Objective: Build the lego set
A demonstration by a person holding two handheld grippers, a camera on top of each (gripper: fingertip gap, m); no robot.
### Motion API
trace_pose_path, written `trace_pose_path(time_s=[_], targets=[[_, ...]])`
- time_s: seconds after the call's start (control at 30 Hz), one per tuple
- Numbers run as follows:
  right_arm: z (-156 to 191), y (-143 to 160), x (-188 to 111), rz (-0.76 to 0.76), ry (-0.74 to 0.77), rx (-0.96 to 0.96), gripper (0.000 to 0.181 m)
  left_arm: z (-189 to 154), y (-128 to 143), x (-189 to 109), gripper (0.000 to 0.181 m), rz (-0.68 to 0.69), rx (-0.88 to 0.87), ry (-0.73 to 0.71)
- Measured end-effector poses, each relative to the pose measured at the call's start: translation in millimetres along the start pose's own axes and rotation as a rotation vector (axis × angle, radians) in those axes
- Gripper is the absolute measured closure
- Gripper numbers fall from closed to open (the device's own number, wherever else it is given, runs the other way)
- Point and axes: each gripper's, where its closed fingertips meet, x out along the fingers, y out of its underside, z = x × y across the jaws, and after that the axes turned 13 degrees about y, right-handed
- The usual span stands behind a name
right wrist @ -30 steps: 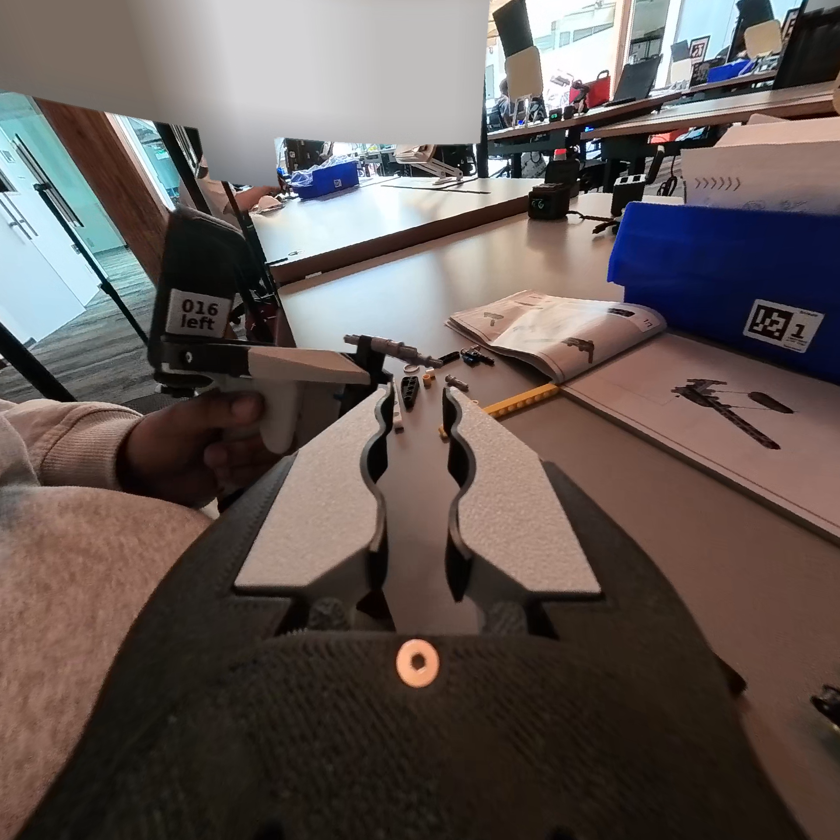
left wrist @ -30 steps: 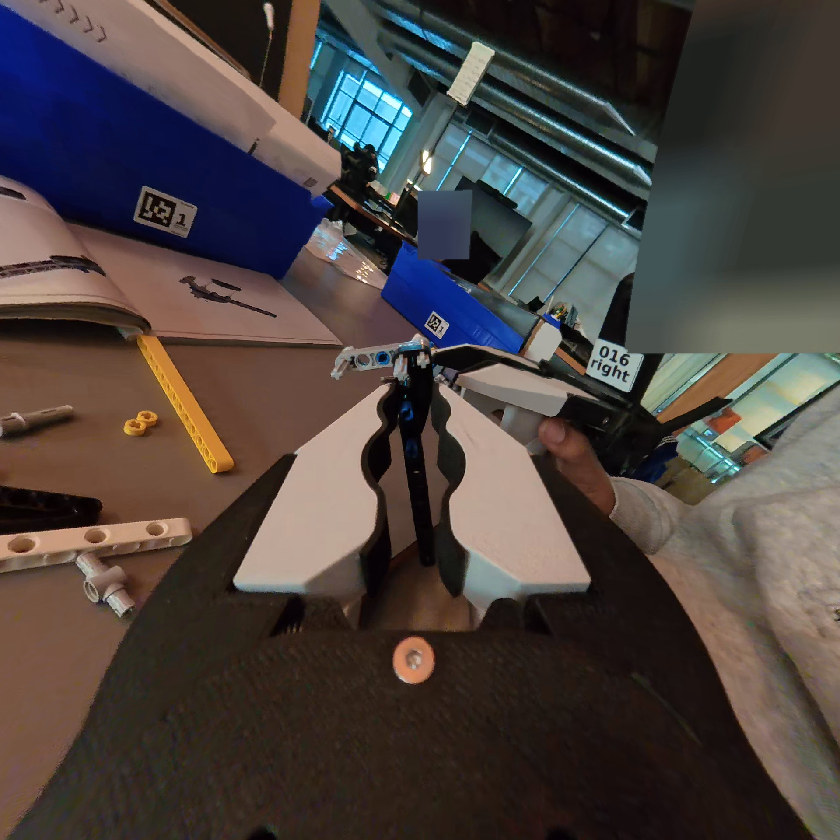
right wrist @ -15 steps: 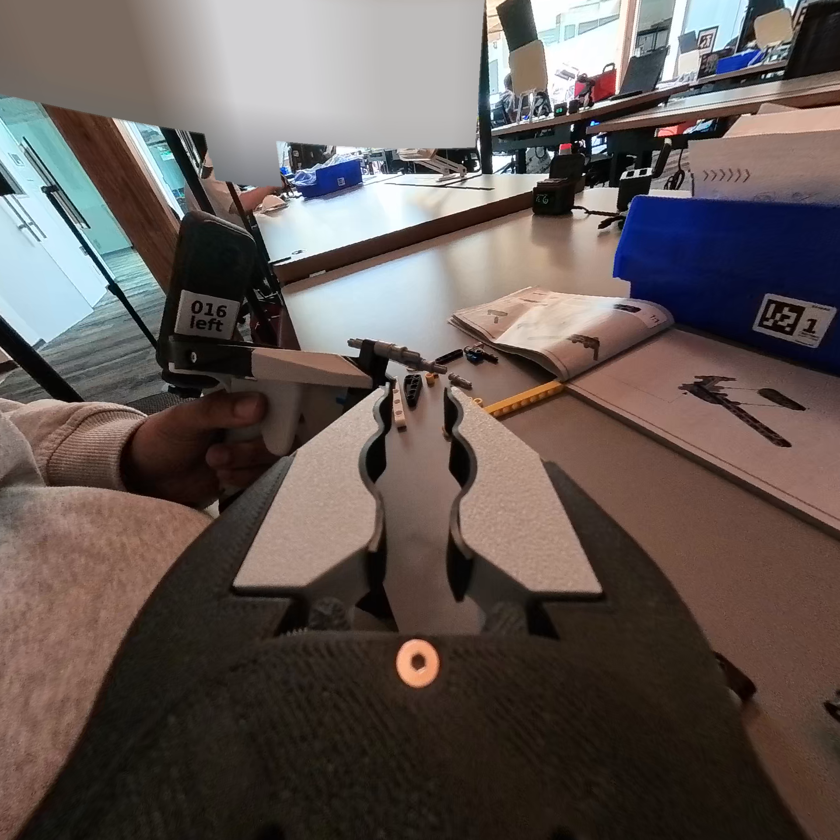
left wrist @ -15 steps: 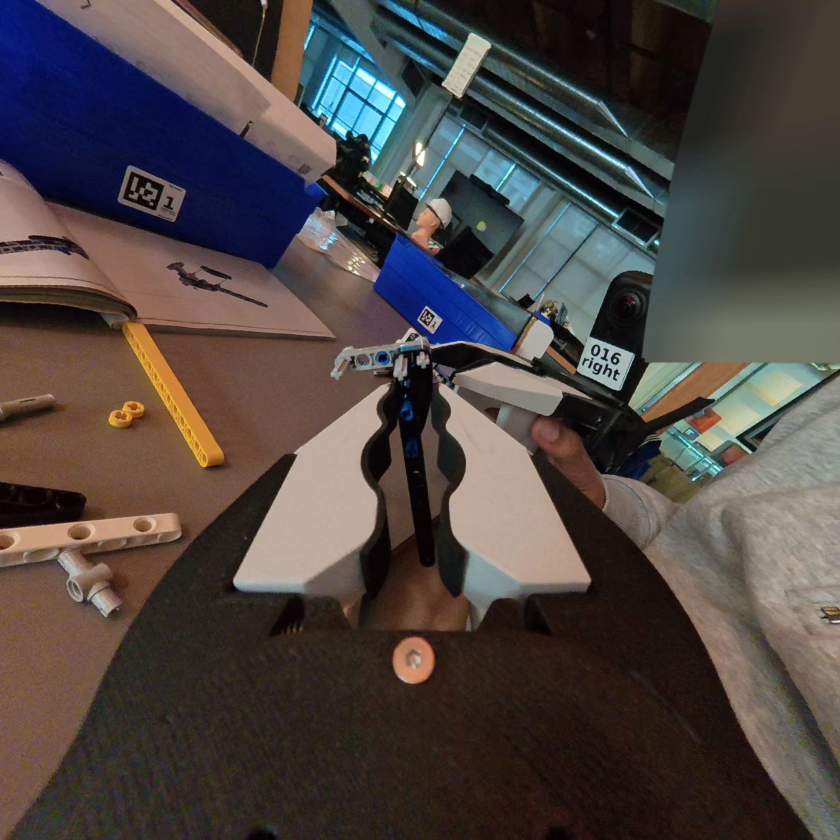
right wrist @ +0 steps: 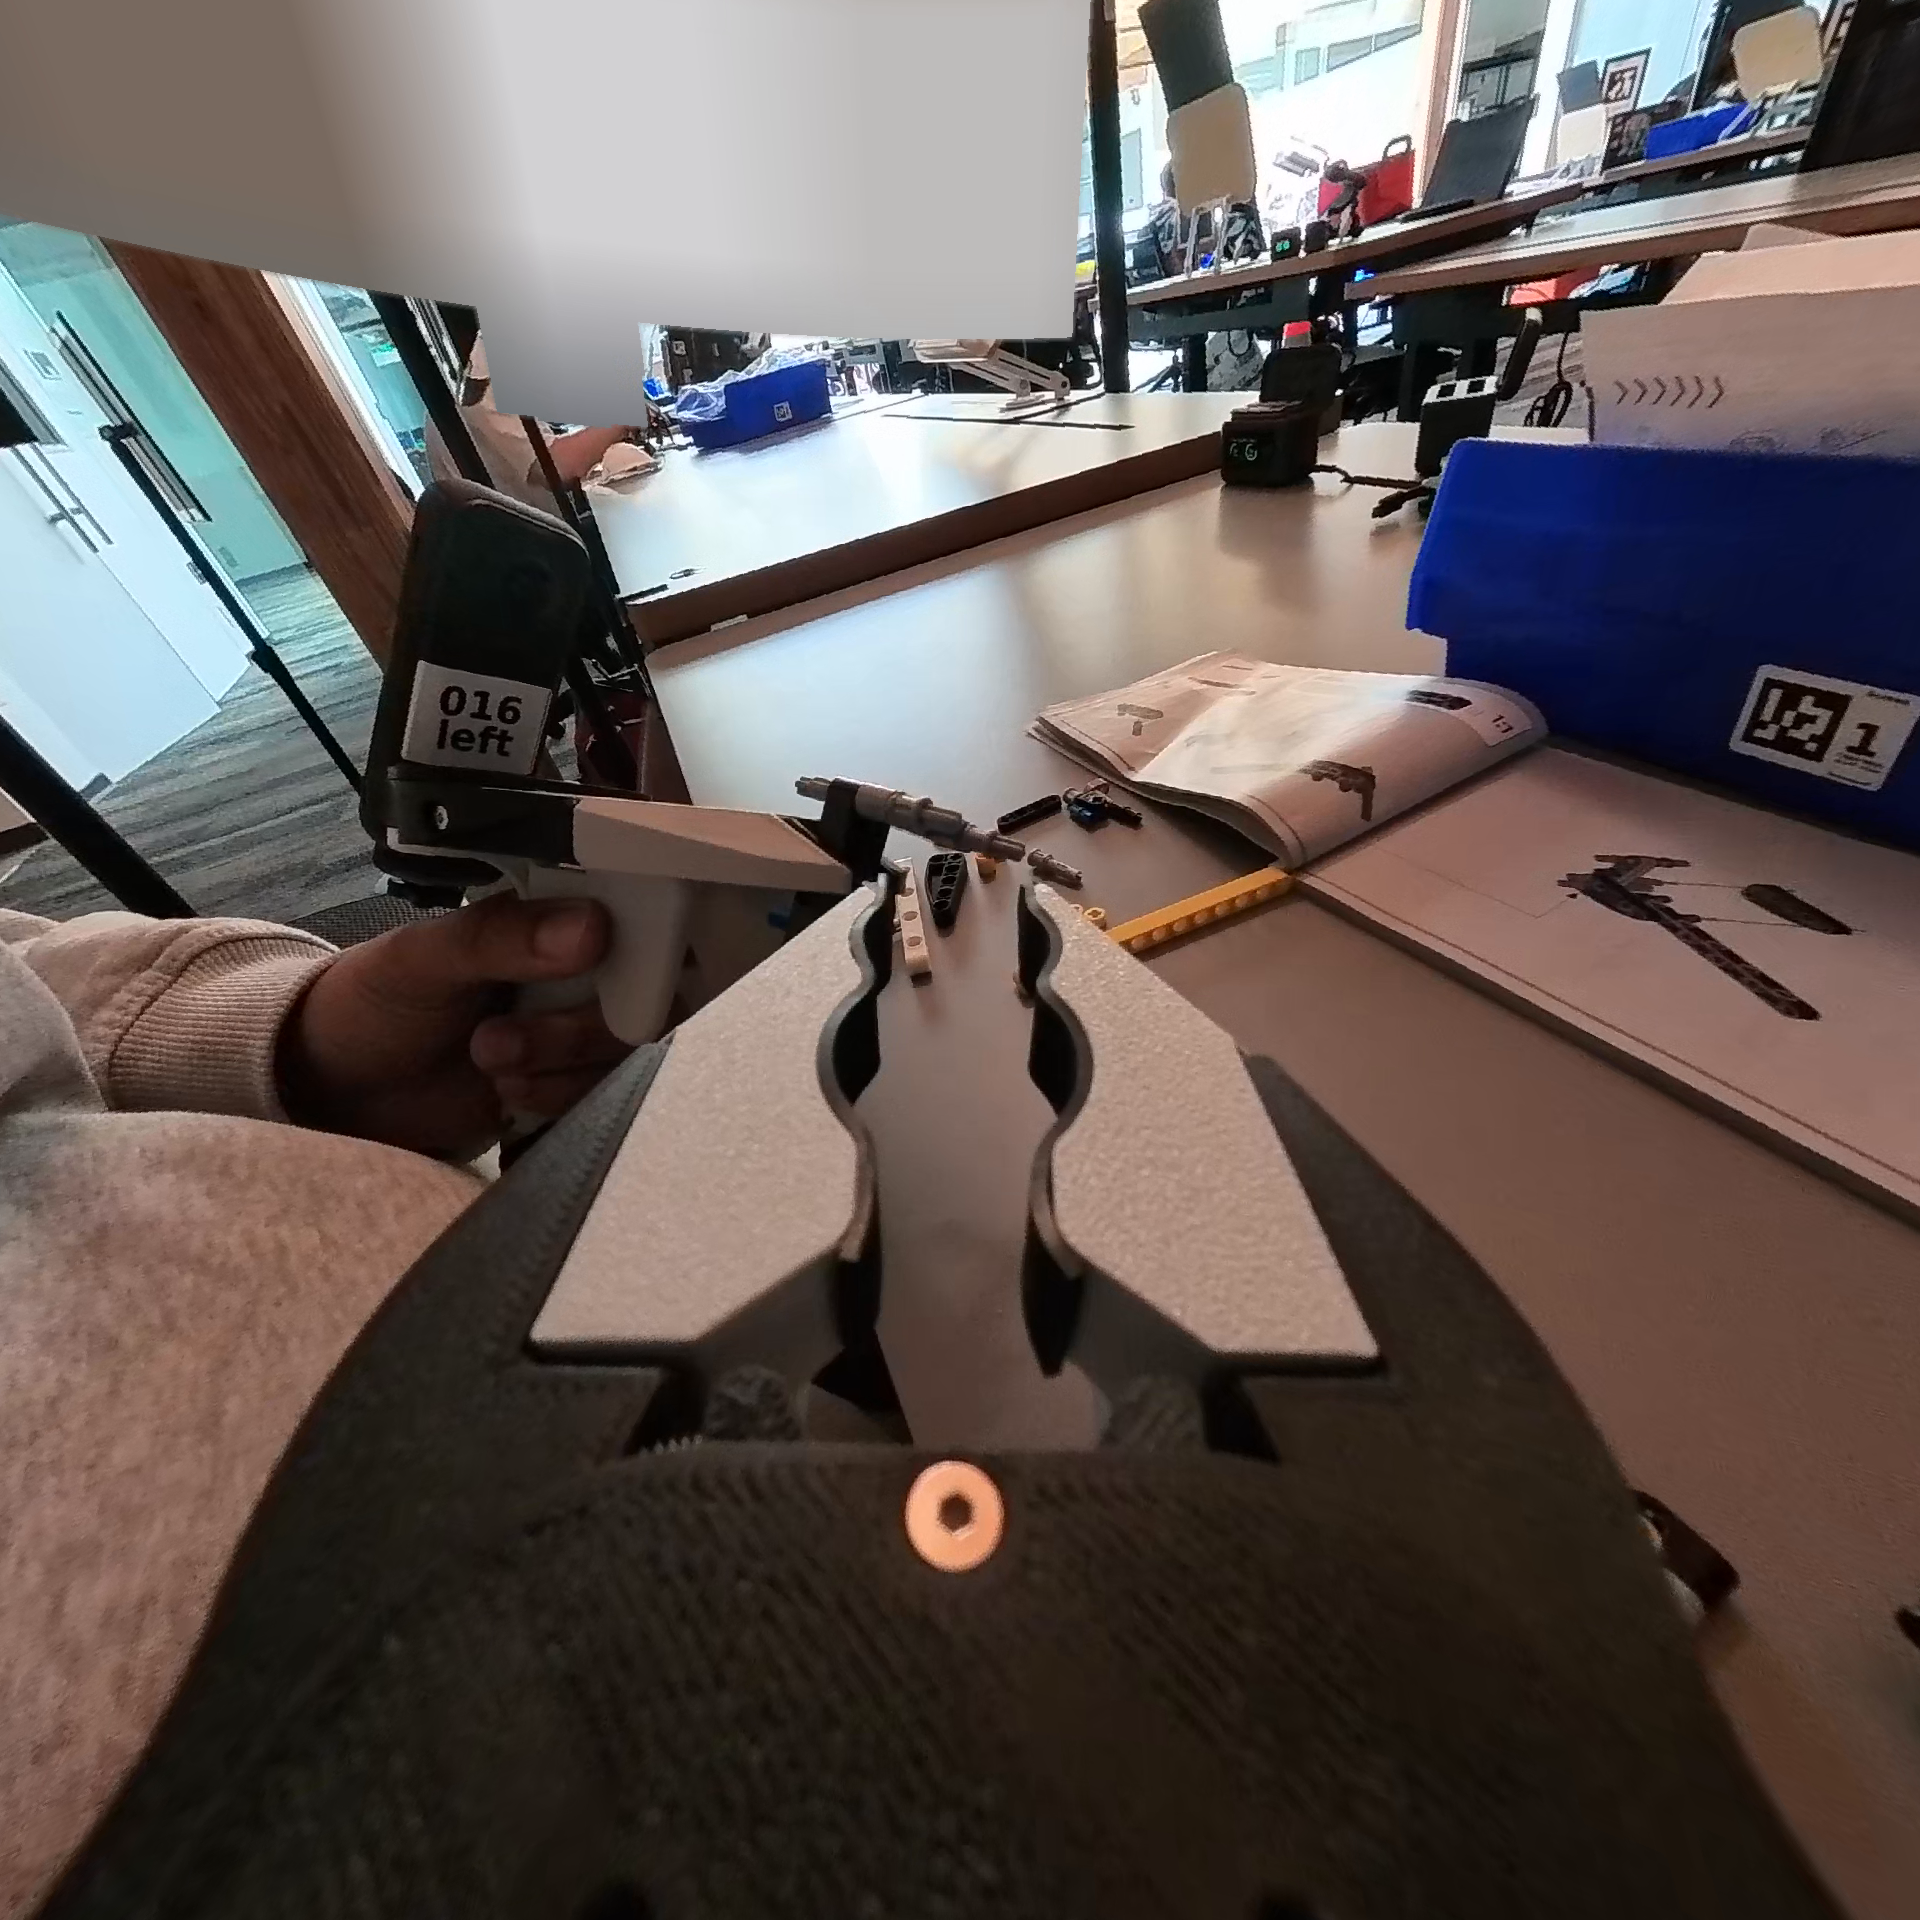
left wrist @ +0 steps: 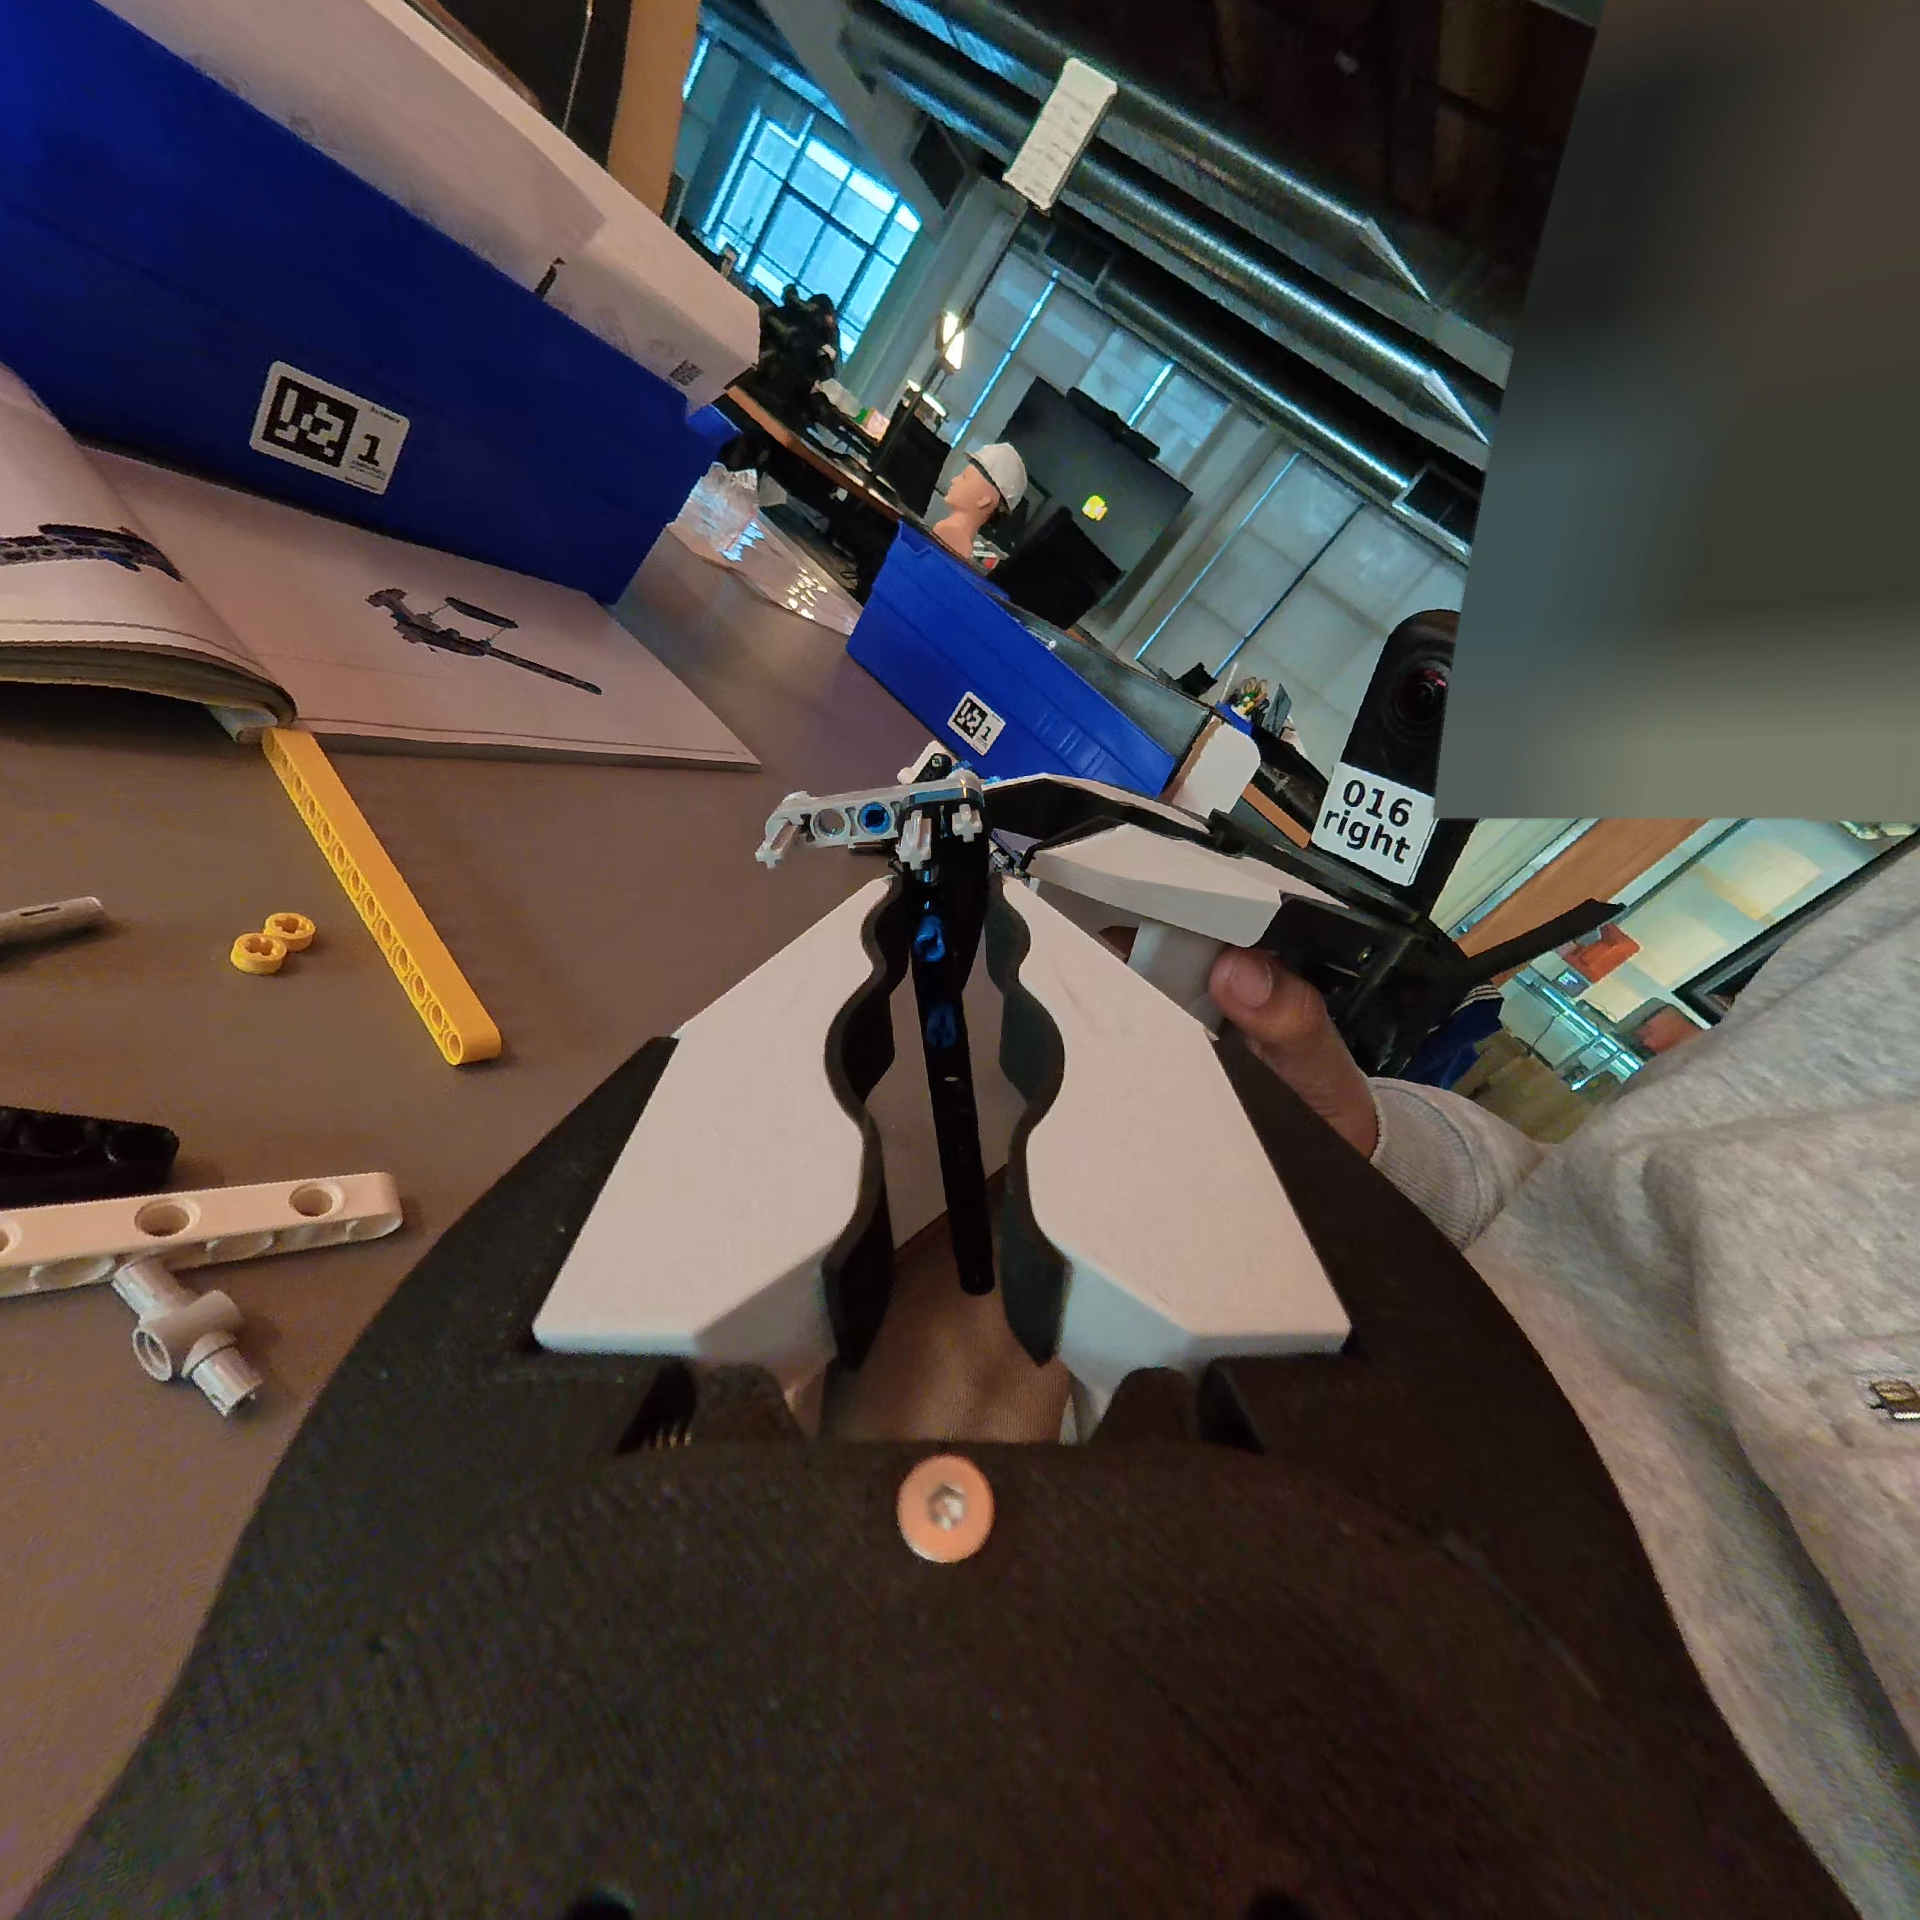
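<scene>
The build looks partly done: a black beam with blue pins and a grey cross-piece (left wrist: 940,997) is assembled, while a long yellow beam (left wrist: 374,894), a white beam (left wrist: 208,1221), yellow bushes (left wrist: 272,940) and a black liftarm (right wrist: 948,883) lie loose on the grey table (left wrist: 582,935). The left gripper (left wrist: 940,904) clamps the assembly upright between its fingertips, lifted off the table. The right gripper (right wrist: 956,904) hangs open and empty just right of it.
</scene>
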Motion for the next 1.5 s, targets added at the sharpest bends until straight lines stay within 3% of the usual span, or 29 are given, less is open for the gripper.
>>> trace_pose_path(time_s=[0.77,1.0,1.1,1.27,1.37,1.5], targets=[[-0.9,0.3,1.7,0.002,-0.006,0.007,0.158,-0.5,1.1,0.3,0.171,0.003,-0.006,0.005],[-1.8,-0.5,1.9,-0.004,-0.014,0.020,0.157,-3.1,-4.0,-1.2,0.171,-0.043,-0.081,0.053],[7.1,-9.0,-3.1,-0.051,-0.082,-0.049,0.150,-10.8,-1.1,1.4,0.171,-0.032,-0.161,0.141],[6.0,-12.2,-18.0,-0.111,-0.120,-0.325,0.153,-40.4,12.6,5.6,0.171,0.109,-0.433,0.429],[22.0,-11.4,-26.6,-0.116,-0.241,-0.318,0.155,-45.3,14.0,1.0,0.171,0.144,-0.457,0.473],[28.6,-0.9,-27.5,-0.079,-0.290,-0.361,0.154,-49.0,21.1,-2.1,0.171,0.209,-0.476,0.495]])
